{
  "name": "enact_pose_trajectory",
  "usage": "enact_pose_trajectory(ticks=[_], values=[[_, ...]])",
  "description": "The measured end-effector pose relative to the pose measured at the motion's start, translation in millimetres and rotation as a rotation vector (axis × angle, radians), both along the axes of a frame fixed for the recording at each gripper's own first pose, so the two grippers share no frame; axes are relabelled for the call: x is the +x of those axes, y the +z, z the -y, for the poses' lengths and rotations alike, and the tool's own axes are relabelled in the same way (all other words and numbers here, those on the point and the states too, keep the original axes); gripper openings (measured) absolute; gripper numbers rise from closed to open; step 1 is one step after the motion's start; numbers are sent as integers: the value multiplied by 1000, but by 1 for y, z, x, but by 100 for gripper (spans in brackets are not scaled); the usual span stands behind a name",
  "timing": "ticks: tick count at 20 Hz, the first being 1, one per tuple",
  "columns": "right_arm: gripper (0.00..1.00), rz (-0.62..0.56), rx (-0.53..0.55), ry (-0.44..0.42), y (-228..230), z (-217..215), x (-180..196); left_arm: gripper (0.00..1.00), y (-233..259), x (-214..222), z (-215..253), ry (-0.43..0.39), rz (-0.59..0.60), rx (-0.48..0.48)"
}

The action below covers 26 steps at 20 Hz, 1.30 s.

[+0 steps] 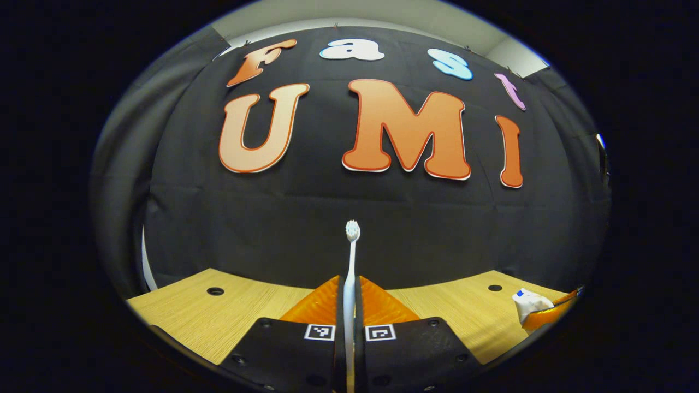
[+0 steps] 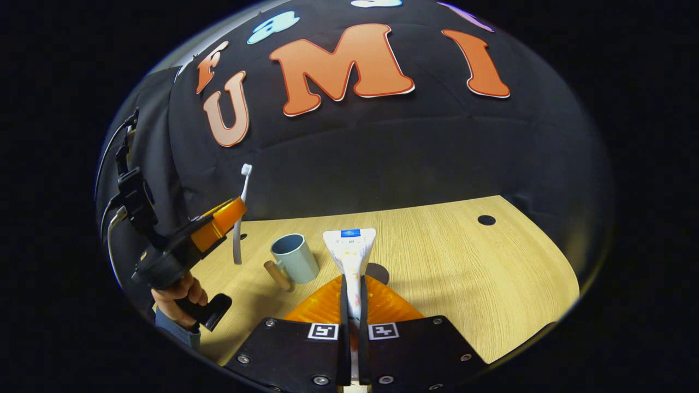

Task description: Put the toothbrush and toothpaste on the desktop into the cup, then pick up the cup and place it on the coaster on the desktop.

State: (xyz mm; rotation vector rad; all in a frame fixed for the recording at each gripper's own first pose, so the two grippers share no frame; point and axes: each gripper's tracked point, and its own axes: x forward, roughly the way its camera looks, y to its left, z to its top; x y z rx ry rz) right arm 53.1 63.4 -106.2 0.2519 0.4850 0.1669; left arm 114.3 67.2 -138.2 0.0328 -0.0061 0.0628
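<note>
Left gripper (image 1: 349,305) jaws clamp the slim white plastic toothbrush (image 1: 351,256) upright; right gripper (image 2: 352,297) jaws pinch the white toothpaste tube (image 2: 350,248). The pale blue cup (image 2: 295,257) stands on the wooden tabletop (image 2: 464,262) at ten o'clock from the right gripper, closer to the toothpaste tube.

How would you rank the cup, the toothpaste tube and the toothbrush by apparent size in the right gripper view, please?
1. toothpaste tube, though it is held close to the camera, which inflates it.
2. cup.
3. toothbrush: longer than the cup is tall, but thin, so second and third are uncertain.

White toothbrush (image 1: 350,273) upright between left gripper (image 1: 349,305) fingers (image 1: 319,305)
</note>
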Motion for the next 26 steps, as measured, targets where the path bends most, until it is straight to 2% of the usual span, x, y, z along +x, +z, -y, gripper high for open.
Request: enact_pose_trajectory(ticks=[10, 20, 23, 26], values=[[5, 17, 1, -55, -3, 27, 13, 6, -11, 54, 19, -41, 28, 26], [6, 158, 39, -50, 32, 18, 44, 6, -58, 85, 12, -41, -53, -25], [5, 239, 28, -76, 48, 20, 53, 6, -74, 87, 8, -38, -79, -39], [6, 262, 44, -73, 54, 18, 52, 6, -90, 85, 2, -30, -109, -65]])
